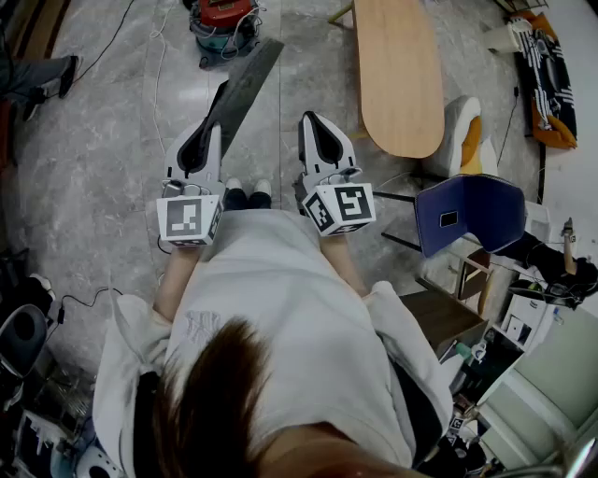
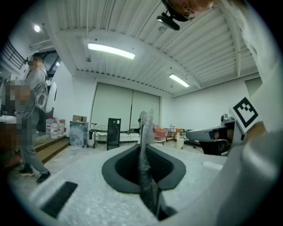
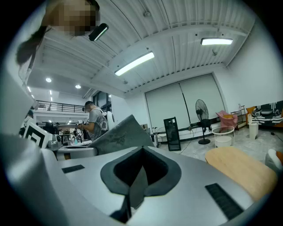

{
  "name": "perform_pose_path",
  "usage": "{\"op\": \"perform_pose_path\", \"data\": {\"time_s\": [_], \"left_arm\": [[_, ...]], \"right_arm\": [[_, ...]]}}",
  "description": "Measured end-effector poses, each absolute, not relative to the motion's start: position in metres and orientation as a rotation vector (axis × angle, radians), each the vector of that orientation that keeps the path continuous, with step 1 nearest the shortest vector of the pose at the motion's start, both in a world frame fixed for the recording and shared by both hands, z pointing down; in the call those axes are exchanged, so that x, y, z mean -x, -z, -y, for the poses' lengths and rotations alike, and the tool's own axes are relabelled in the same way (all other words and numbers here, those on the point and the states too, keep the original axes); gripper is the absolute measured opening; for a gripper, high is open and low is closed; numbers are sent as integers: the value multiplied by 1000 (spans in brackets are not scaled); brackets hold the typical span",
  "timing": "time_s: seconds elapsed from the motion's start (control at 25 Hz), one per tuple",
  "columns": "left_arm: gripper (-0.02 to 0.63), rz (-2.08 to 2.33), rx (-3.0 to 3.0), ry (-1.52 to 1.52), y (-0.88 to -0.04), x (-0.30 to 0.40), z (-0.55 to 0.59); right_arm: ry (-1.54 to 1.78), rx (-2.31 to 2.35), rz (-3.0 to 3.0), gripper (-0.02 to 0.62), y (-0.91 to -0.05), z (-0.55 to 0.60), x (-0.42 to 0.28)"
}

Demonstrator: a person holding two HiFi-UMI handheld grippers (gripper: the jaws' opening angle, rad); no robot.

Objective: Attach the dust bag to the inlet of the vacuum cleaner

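Observation:
In the head view both grippers are held out level over the floor in front of the person. My left gripper [image 1: 220,95] is shut on a flat grey dust bag [image 1: 245,82], which sticks out forward and to the right past the jaw tips. The left gripper view shows the bag [image 2: 144,154] edge-on, pinched between the dark pads of the left gripper [image 2: 143,148]. My right gripper [image 1: 309,118] is shut with nothing in it, a short way right of the bag. In the right gripper view the bag [image 3: 124,133] lies left of the right gripper [image 3: 140,152]. The red vacuum cleaner [image 1: 224,19] stands on the floor far ahead.
A long wooden table [image 1: 397,70] stands ahead on the right, also visible as the table [image 3: 247,172] in the right gripper view. A blue chair [image 1: 472,213] is at the right. Cables [image 1: 159,65] trail across the grey floor. Another person [image 2: 33,110] stands at the left.

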State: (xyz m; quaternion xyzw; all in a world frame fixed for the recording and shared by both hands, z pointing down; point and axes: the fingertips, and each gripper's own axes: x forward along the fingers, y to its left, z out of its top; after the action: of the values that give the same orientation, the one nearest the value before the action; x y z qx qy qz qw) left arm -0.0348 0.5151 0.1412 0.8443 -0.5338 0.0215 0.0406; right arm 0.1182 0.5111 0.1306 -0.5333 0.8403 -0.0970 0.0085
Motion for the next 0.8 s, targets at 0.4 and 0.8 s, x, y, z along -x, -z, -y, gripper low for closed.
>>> {"op": "perform_pose_path", "data": {"time_s": [0.4, 0.8], "left_arm": [[37, 1632, -2553, -75, -148, 29, -516], [37, 1653, -2571, -87, -147, 0, -524]], "right_arm": [[311, 1658, -2645, 2, -135, -515, -126], [320, 1581, -2659, 2, -137, -521, -151]]}}
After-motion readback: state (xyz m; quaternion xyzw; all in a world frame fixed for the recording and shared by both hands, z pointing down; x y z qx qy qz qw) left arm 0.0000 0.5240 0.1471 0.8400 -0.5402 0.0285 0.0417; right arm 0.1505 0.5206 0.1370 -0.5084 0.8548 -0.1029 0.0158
